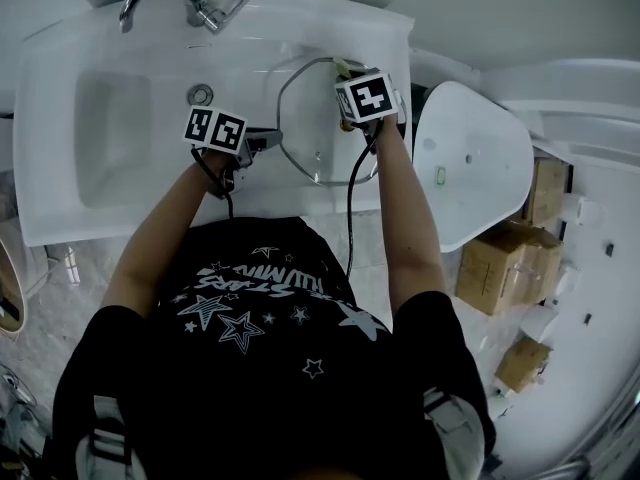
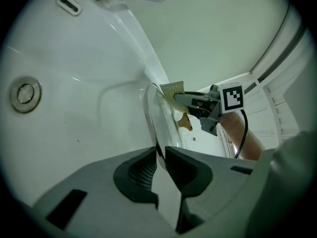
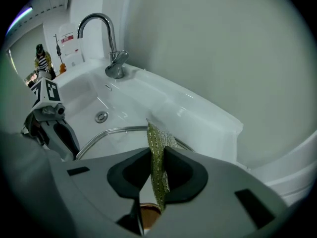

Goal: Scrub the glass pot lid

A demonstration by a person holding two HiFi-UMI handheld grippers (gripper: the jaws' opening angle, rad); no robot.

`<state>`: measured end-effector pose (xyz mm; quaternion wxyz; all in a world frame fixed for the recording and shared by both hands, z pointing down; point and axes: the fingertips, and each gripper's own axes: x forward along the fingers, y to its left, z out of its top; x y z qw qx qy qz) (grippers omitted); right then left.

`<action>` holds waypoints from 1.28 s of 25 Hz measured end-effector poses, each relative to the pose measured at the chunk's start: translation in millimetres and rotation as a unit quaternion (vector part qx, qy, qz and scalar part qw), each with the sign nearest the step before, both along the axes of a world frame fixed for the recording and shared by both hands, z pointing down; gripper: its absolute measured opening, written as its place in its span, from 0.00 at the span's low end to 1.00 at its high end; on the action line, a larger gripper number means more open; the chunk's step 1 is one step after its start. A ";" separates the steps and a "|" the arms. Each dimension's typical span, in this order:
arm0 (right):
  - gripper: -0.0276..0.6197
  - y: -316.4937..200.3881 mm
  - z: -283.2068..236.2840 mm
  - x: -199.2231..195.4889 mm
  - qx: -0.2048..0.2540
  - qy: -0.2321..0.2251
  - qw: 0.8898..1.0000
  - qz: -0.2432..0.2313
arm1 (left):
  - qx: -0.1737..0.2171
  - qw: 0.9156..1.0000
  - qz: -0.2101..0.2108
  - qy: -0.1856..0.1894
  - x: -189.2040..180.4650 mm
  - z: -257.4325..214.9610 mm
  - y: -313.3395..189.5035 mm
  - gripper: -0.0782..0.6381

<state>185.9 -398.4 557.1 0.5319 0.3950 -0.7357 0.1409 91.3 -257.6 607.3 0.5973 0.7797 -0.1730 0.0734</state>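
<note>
Left claw (image 2: 161, 155) reaches in nearly level, pinching the rim of the glass pot lid (image 1: 318, 133) over the sink (image 1: 120, 118). The lid spreads away from its tips, broad face up. Right claw (image 3: 157, 157) tips steeply down at the lid's far rim, clamped on a green scouring pad (image 3: 156, 140).

Dim, flat grey-green light, hardly any shadow. Faint glints on the tap (image 3: 117, 68) and lid (image 3: 114, 131) rim. Gripper views bulge, corners black, foreground soft.
</note>
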 end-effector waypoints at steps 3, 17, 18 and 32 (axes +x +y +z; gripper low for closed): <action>0.15 5.6 0.7 -11.7 -0.005 -0.007 1.000 -0.016 | -0.001 1.000 -0.001 0.002 0.0 -0.7 0.9 0.19; 0.15 64.7 -5.8 -77.6 -0.053 -0.058 0.989 -0.127 | -0.017 0.997 -0.021 0.071 1.3 -7.5 0.5 0.20; 0.15 70.9 -5.9 -80.3 -0.056 -0.059 0.987 -0.135 | -0.020 0.997 -0.024 0.075 1.0 -7.5 0.7 0.19; 0.15 140.3 -7.2 -79.0 -0.056 -0.064 0.966 -0.243 | -0.058 0.991 -0.065 0.103 -2.4 -7.1 -1.5 0.19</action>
